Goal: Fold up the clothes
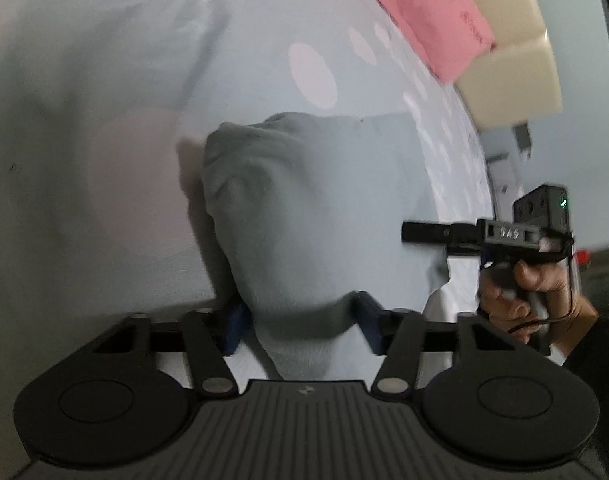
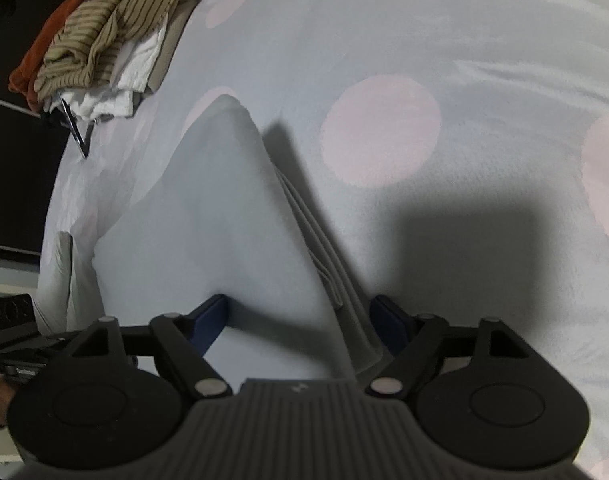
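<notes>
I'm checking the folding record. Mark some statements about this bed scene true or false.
1. The sheet has pink dots. True.
2. The right gripper is clamped shut on the garment. False: its jaws stand wide, with the garment lying between them.
3. A pile of clothes with a striped top sits at the bed's edge. True.
4. The pink cloth lies on the garment. False: it lies apart, near the far edge.
5. The left gripper has bunched cloth between its fingers. True.
</notes>
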`<state>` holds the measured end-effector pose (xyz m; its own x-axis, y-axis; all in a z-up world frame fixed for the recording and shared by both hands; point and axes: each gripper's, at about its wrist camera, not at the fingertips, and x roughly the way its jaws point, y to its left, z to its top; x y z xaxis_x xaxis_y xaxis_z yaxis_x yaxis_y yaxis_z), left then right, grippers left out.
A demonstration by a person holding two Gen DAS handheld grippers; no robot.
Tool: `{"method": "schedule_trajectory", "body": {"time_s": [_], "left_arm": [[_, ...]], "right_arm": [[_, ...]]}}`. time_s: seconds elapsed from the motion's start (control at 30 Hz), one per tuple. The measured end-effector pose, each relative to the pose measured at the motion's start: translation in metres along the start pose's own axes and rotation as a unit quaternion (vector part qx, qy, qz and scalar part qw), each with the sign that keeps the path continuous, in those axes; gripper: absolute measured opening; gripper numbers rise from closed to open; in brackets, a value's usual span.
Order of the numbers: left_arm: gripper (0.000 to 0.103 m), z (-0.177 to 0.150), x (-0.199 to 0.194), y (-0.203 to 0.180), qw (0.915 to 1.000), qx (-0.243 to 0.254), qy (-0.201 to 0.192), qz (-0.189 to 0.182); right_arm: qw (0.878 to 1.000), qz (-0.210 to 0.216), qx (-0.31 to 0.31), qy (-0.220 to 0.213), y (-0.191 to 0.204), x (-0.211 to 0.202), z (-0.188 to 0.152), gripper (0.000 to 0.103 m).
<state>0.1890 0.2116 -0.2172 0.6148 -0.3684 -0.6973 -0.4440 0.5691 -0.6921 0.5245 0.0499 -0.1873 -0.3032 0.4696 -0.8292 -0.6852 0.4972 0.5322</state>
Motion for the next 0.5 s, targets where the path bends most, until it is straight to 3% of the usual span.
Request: {"method": "schedule_trajectory", "body": {"time_s": [0.03,0.07,0.2,0.33,0.5], "left_arm": [[0.023,0.005,0.0,-0.002,0.9999,0.014,0.009,0.004],[0.019,0.009,-0.001,-0.003,0.9994,0.029,0.016,0.005],[0.015,0.027,-0.011,-0.017,0.9929,0.111,0.038,0.019],[0.014,0.044,-0.028,-0.041,0.9801,0.182,0.058,0.054],[0.013,0.053,-0.067,-0.075,0.9535,0.275,0.104,0.066]], "right_arm": [[1.0,0.004,0.002,-0.005,-0.001,-0.001,-0.002,0.07],[1.0,0.009,0.005,-0.009,-0.002,-0.002,-0.003,0.059],[0.998,0.037,0.035,-0.038,-0.008,-0.014,-0.011,0.028],[0.991,0.084,0.066,-0.082,0.001,-0.031,-0.035,0.024],[0.983,0.099,0.11,-0.107,0.032,-0.046,-0.077,0.023]]}}
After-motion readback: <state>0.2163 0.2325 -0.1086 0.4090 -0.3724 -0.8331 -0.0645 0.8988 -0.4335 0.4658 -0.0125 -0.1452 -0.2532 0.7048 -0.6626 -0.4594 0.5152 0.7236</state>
